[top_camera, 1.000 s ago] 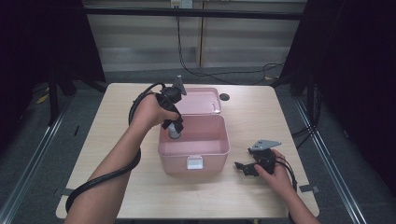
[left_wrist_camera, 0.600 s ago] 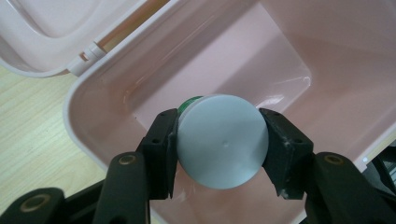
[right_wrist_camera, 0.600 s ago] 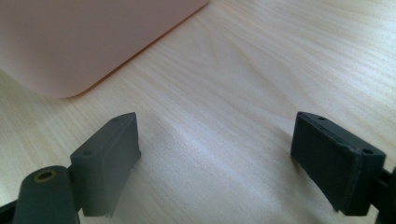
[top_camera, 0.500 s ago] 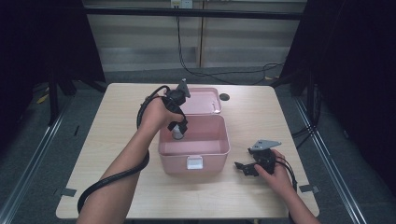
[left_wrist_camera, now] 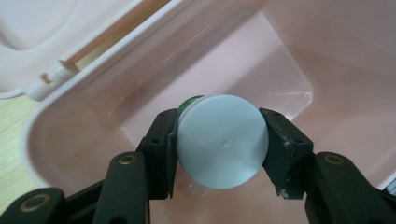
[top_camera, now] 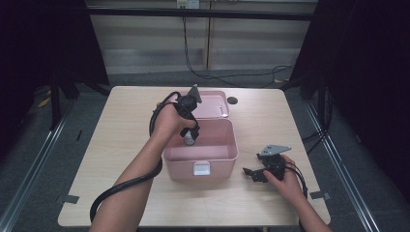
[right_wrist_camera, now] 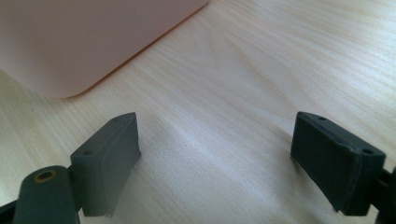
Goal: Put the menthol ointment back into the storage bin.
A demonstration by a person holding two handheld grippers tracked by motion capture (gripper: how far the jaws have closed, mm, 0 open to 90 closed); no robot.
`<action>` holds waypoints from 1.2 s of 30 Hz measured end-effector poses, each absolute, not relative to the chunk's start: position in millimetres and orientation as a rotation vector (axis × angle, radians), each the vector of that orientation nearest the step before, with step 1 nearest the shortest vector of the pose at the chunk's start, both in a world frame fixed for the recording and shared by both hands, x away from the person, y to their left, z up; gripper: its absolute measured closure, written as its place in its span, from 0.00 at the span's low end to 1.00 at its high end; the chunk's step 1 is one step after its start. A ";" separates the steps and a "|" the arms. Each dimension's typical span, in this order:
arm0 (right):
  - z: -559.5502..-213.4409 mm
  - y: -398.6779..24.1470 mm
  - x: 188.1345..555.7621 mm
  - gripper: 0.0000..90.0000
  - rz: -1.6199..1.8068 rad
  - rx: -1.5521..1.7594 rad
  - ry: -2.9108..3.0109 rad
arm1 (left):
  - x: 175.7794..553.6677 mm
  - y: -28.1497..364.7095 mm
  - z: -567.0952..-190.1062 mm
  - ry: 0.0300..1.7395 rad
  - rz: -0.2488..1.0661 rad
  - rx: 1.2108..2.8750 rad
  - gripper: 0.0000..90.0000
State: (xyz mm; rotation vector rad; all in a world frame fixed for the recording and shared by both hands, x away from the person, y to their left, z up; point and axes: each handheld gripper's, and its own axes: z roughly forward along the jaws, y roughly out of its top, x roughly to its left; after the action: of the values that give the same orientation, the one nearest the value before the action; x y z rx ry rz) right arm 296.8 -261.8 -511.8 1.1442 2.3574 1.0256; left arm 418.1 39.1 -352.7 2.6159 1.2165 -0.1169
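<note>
Overhead, the left claw [top_camera: 189,137] hangs over the far left part of the pink box [top_camera: 227,153], which sits in the middle of the surface [top_camera: 121,125] with its lid [top_camera: 212,104] folded back toward the far edge. Clamped in that claw is a small bottle [top_camera: 189,140], just inside the box's rim. The right claw [top_camera: 252,174] rests on the surface near the right edge, just beside the box and apart from it.

Left gripper view: the pads [left_wrist_camera: 163,140] press on both sides of the bottle's pale round cap [left_wrist_camera: 222,141], a sliver of green showing behind it. The bottle hangs above the box floor [left_wrist_camera: 280,70], close to a rounded corner wall, not yet set down.

Right gripper view: the jaws stand wide apart with nothing between them, only bare wood grain and a corner of the box [right_wrist_camera: 84,46] ahead.

To finish this placement well, the bottle should probably go straight down until its base meets the floor, kept off the near wall so it cannot catch and tip. The grip is best let go only once the bottle stands on its own, then the claw lifted straight up without brushing the cap.
</note>
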 end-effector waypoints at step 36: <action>-511.8 -261.7 296.8 0.16 1.026 1.145 2.357 | 432.8 31.6 -400.0 1.363 -0.115 2.537 0.56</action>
State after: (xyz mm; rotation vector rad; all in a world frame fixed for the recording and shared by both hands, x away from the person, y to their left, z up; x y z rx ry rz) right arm 296.8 -261.7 -511.8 1.1450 2.3573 1.0256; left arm 432.8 31.6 -400.0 2.5367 1.3632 -0.1153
